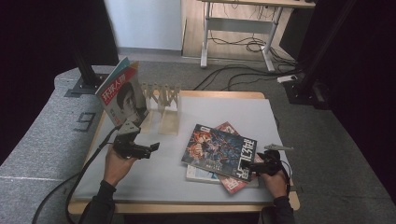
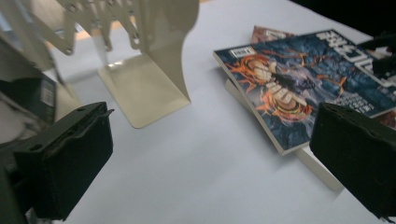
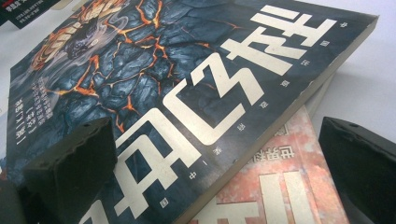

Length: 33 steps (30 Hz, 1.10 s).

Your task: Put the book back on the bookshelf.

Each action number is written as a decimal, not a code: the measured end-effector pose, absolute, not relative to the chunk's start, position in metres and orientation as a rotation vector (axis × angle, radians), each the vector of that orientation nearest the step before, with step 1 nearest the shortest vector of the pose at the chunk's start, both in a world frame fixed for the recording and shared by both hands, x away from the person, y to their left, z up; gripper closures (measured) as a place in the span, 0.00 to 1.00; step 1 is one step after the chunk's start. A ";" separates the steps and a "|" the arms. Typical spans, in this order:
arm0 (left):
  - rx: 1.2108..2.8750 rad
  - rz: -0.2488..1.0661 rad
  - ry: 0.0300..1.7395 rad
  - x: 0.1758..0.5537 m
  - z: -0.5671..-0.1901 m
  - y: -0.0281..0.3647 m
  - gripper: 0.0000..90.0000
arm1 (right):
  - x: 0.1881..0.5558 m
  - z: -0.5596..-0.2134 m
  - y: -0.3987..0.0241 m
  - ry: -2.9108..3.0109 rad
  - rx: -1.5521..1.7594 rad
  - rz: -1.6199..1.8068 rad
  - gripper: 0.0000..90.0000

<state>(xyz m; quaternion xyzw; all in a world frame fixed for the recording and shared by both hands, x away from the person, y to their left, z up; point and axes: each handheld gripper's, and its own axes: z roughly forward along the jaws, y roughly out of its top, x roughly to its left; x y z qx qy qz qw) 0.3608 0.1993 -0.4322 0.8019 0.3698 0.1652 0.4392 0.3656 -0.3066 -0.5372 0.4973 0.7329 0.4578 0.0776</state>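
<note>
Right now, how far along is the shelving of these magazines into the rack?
Done: one magazine stands upright at the left end of the beige rack. In hand: nothing is held; the left gripper has its jaws open over bare mat, facing the stack, and the right gripper, also open, sits at the blue magazine. Left: that one, plus the red magazine and a pale one beneath it.

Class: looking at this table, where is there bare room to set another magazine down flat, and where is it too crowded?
Free: the grey mat between the left tool and the magazine stack, and the far right corner beyond the stack. Crowded: the far left, with the bookend rack and the standing magazine.
</note>
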 end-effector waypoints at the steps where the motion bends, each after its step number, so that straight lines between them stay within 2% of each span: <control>1: 2.008 0.403 0.914 0.362 -0.436 0.196 0.00 | 0.366 -0.537 -0.307 2.195 1.490 1.371 0.00; 9: 2.102 0.344 0.910 0.374 -0.474 0.174 0.00 | 0.366 -0.537 -0.307 2.195 1.489 1.371 0.00; 19: 2.199 0.332 0.919 0.380 -0.514 0.157 0.00 | 0.366 -0.537 -0.307 2.195 1.489 1.370 0.00; 33: 2.260 0.355 0.955 0.382 -0.529 0.148 0.00 | 0.366 -0.537 -0.306 2.196 1.489 1.370 0.00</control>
